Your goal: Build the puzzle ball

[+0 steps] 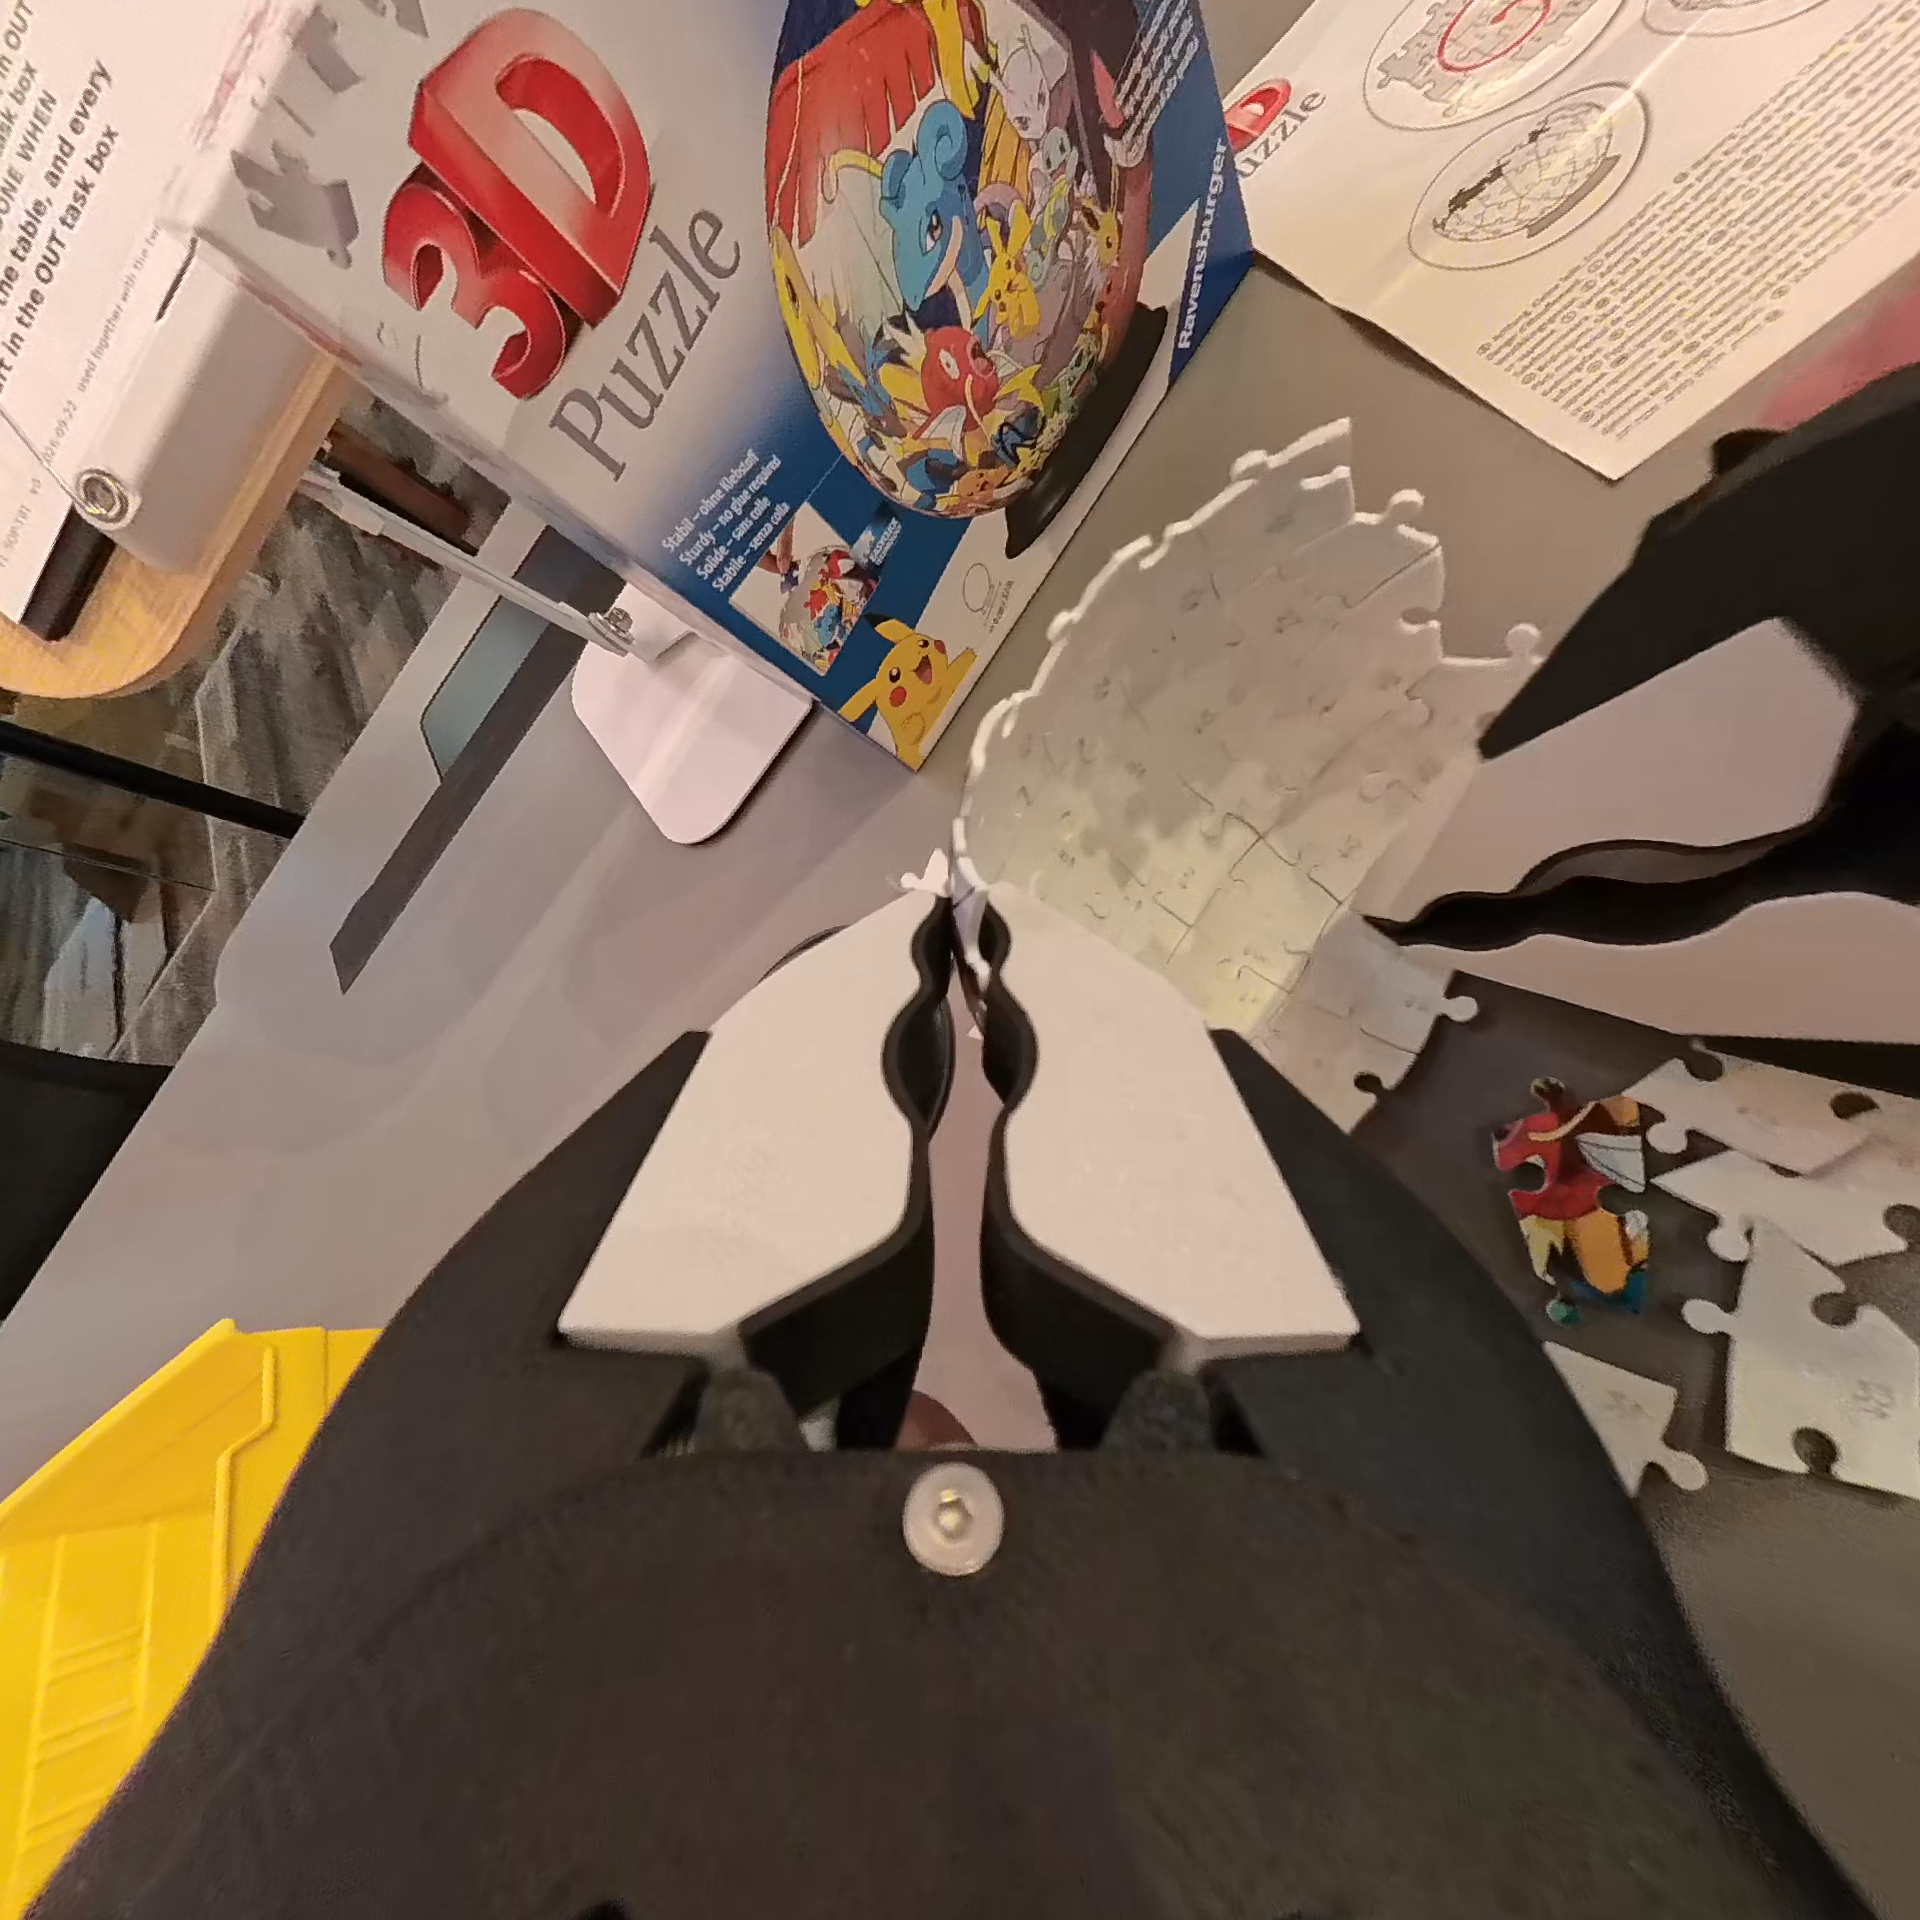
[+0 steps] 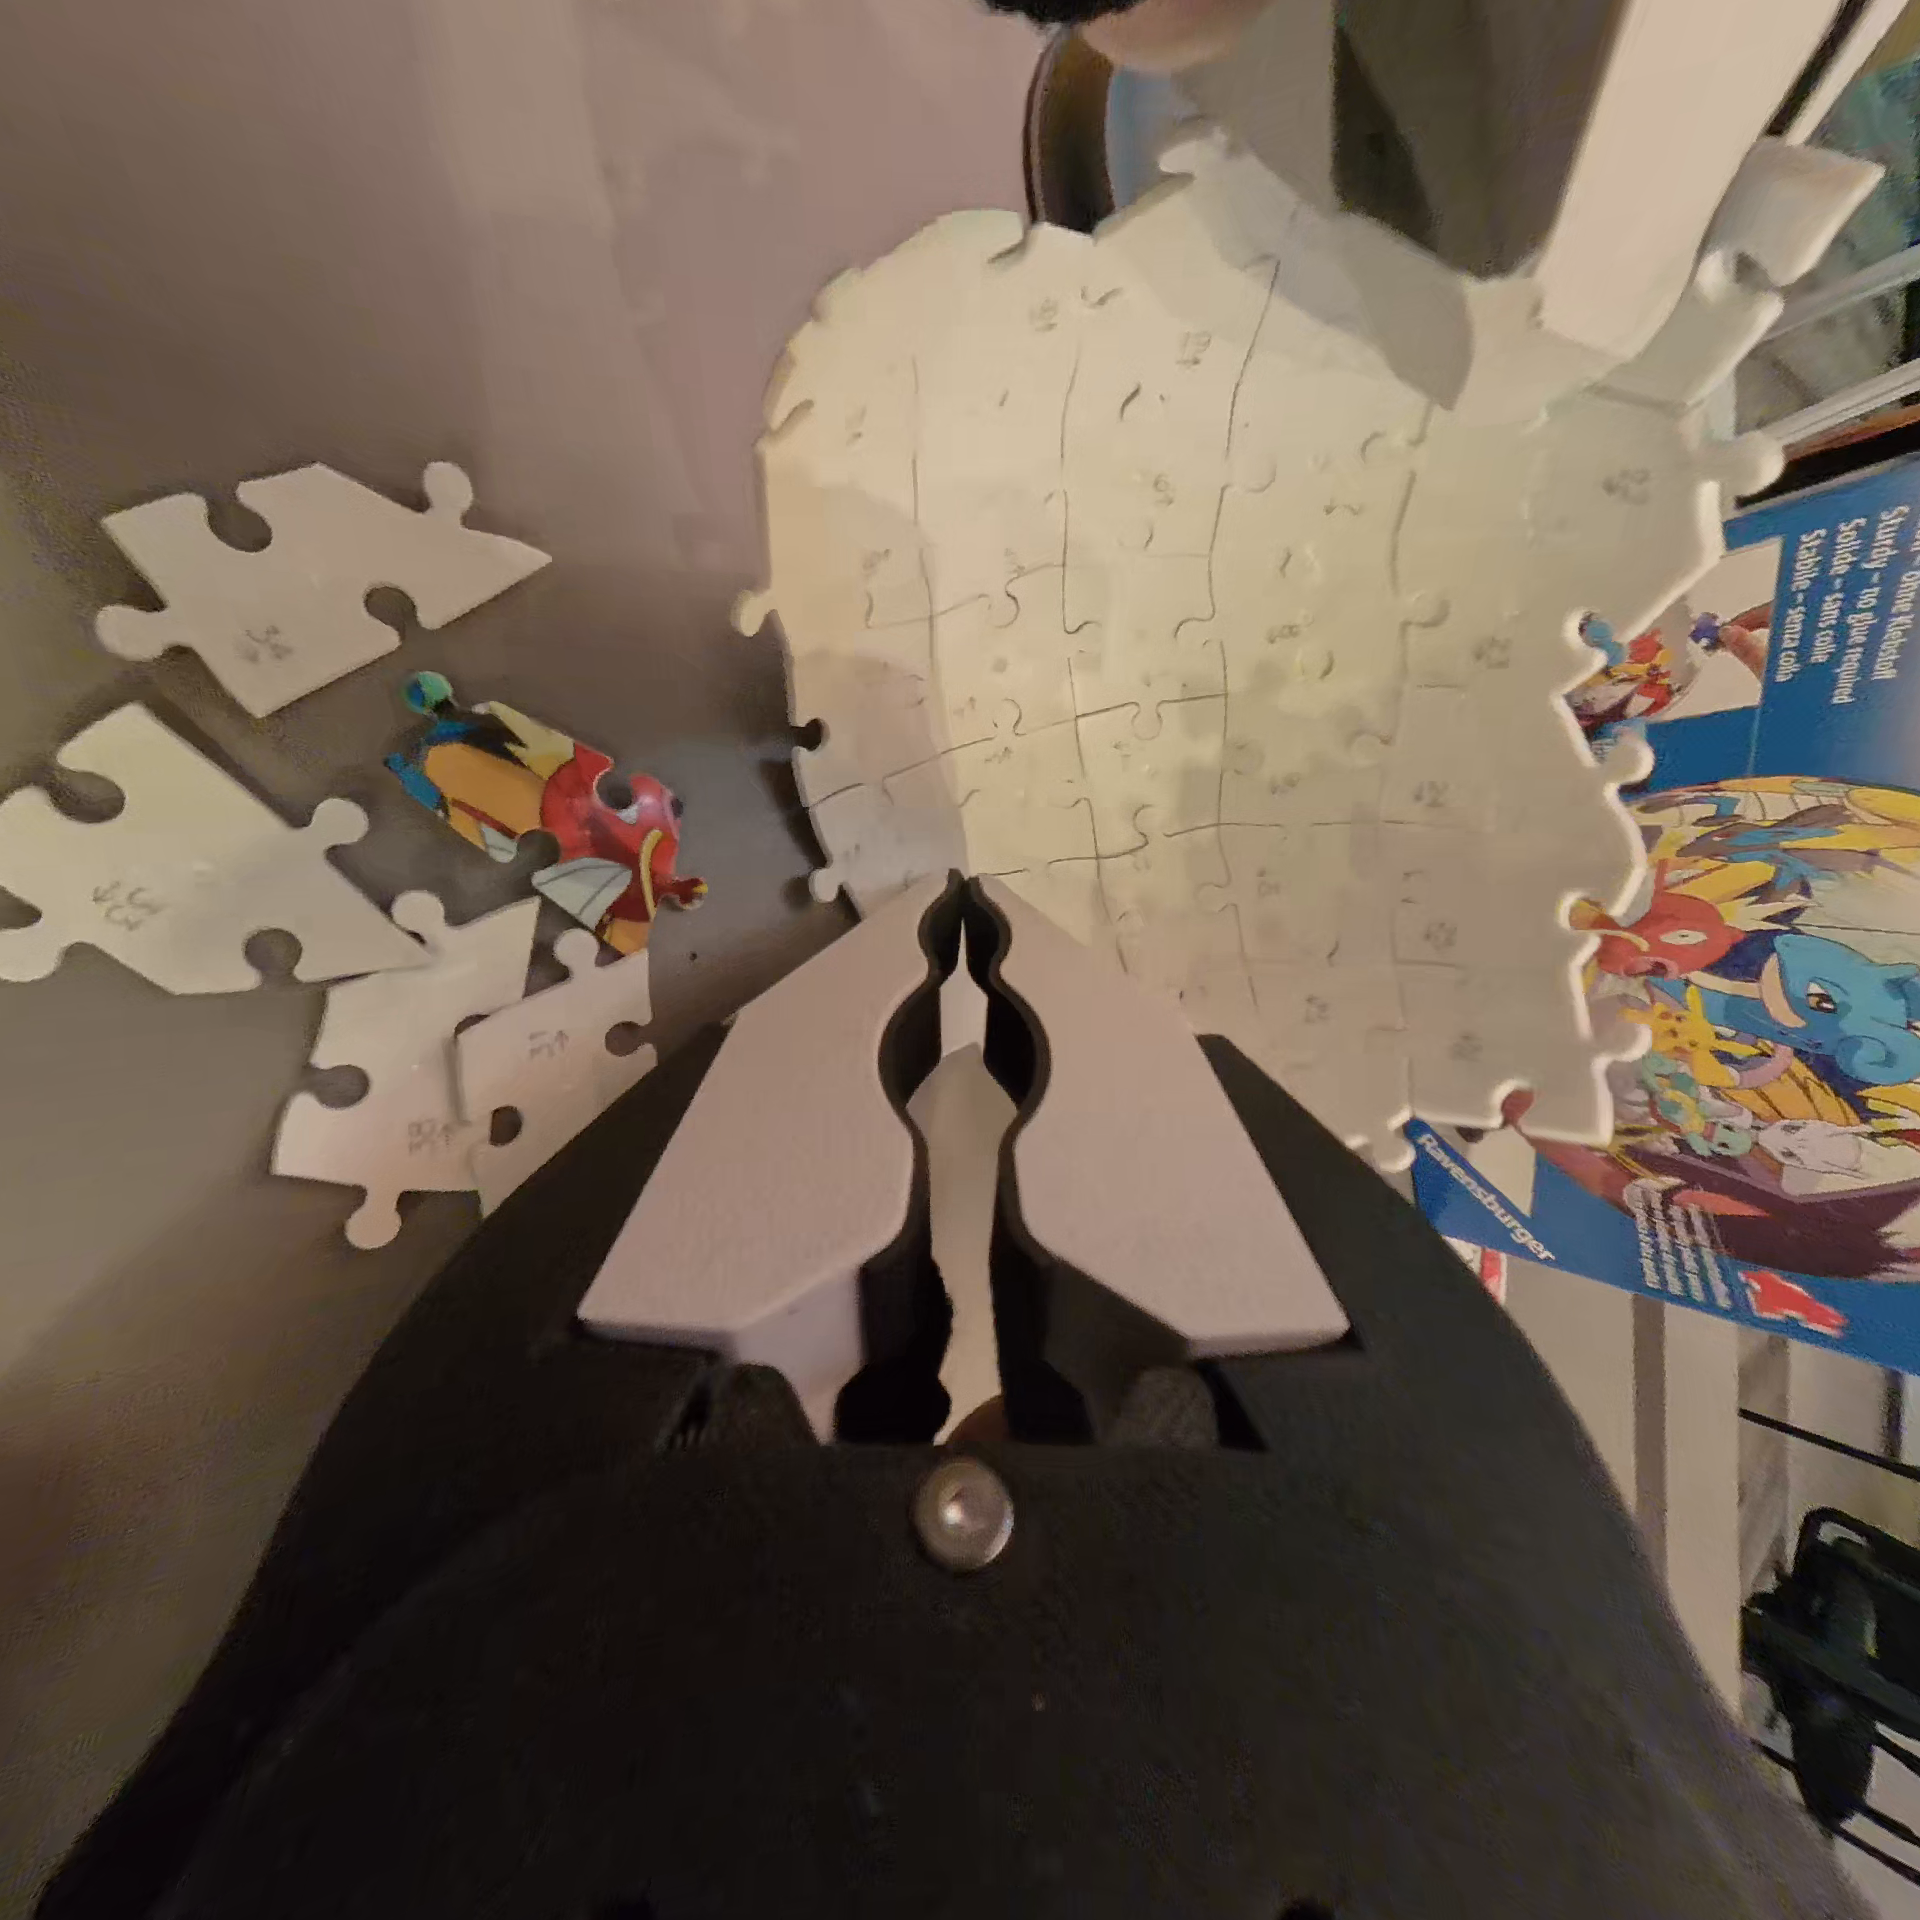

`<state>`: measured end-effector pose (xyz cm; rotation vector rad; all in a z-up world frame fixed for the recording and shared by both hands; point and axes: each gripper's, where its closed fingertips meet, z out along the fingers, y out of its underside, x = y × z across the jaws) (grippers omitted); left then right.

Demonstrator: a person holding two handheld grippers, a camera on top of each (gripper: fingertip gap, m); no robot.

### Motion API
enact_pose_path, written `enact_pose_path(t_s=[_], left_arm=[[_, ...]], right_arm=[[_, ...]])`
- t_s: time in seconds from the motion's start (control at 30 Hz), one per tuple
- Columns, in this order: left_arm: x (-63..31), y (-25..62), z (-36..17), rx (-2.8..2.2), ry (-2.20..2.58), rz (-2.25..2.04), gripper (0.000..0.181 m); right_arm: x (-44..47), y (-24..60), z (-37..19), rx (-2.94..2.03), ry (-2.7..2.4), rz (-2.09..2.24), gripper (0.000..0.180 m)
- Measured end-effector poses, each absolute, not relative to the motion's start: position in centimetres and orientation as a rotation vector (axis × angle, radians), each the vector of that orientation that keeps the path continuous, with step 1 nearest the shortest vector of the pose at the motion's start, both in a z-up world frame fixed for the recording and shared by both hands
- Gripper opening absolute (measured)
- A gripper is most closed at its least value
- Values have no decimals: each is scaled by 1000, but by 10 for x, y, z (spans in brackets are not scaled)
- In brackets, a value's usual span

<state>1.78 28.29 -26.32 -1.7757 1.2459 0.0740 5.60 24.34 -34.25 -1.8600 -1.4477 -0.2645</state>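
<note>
The part-built puzzle ball (image 1: pixel 1195 748) is a curved shell of joined pieces with its white numbered inside facing both cameras (image 2: pixel 1195 623). My left gripper (image 1: pixel 961 914) is shut on a thin puzzle piece seen edge-on at the shell's lower left rim; I cannot tell whether that piece is joined to the shell. My right gripper (image 2: pixel 961 894) is shut on the shell's bottom rim. It also shows as black fingers at the right of the left wrist view (image 1: pixel 1392 925), pinching the shell's lower right edge. The shell is held up off the table.
Loose pieces lie white side up (image 2: pixel 301 582) (image 1: pixel 1818 1299) beside one coloured piece (image 2: pixel 551 800) (image 1: pixel 1579 1195). The puzzle box (image 1: pixel 831 364) (image 2: pixel 1766 935) stands behind the shell. There is an instruction sheet (image 1: pixel 1662 208), a white stand (image 1: pixel 686 727) and a yellow bin (image 1: pixel 125 1558).
</note>
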Motion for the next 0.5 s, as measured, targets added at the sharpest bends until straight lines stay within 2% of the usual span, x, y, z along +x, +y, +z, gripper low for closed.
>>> enact_pose_path(t_s=[0.5], left_arm=[[22,281,-263,-1763,1245,57,3]], right_arm=[[61,237,-343,-1848,-1492,-311,0]])
